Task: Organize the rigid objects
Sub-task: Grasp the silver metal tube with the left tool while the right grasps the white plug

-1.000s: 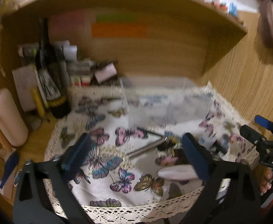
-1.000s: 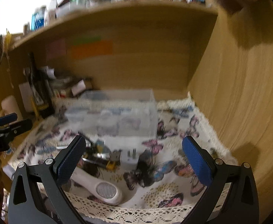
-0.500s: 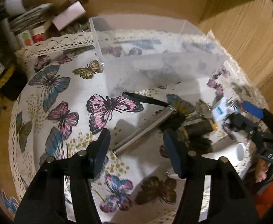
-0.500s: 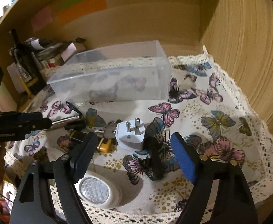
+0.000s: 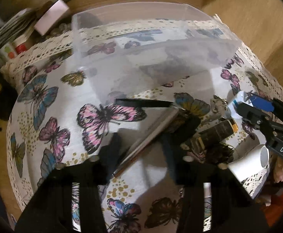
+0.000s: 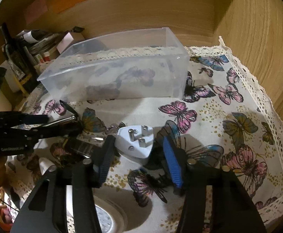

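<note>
On the butterfly cloth (image 5: 50, 101) lies a silver metal rod (image 5: 151, 136) with a thin black strip (image 5: 141, 103) at its far end. My left gripper (image 5: 141, 149) straddles the rod. Its jaws are closing, and the pads stand clear of the rod. A white three-pin plug (image 6: 135, 145) lies pins up between the fingers of my right gripper (image 6: 138, 157), whose jaws are closing too. A gap shows at the blue right pad (image 6: 170, 159). The right wrist view has the left gripper (image 6: 44, 124) at its left edge. Behind both stands a clear plastic box (image 6: 118, 73).
A dark cylinder with gold ends (image 5: 215, 134) and a white device with a round grille (image 6: 106, 217) lie beside the plug. A wine bottle (image 6: 15, 58) and small boxes crowd the back left. Wooden walls (image 6: 257, 38) close the back and right.
Both grippers dropped toward the cloth and tilted downward. Their jaws narrowed from wide open, the left around the metal rod, the right around the white plug.
</note>
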